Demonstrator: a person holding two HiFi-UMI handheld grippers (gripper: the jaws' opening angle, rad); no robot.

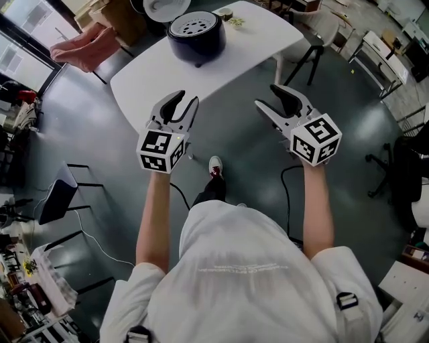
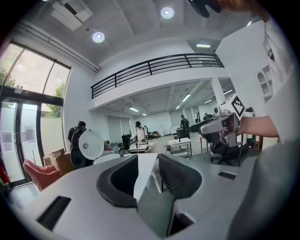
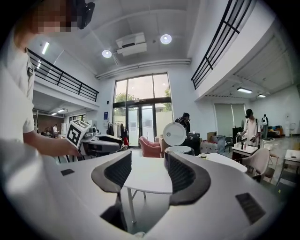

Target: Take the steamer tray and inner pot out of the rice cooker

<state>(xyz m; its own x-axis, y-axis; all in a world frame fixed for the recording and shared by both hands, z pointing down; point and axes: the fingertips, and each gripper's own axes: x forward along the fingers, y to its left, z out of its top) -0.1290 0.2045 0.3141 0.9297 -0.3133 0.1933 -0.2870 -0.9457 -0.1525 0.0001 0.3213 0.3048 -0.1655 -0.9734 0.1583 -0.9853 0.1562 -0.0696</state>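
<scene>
Jaws spread on both the left gripper (image 1: 182, 102) and the right gripper (image 1: 276, 100), nothing between either pair. The 2 are held side by side, short of the white table (image 1: 258, 41). Rice cooker (image 1: 196, 37) sits on that table with its lid (image 1: 164, 7) up and the steamer tray (image 1: 194, 25) in its top.

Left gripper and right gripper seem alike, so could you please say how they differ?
The left gripper has its fingers closer together; the right gripper holds its fingers wider. In the head view the left gripper leans right, the right gripper left. Both are open, empty and short of the rice cooker on the white table.
</scene>
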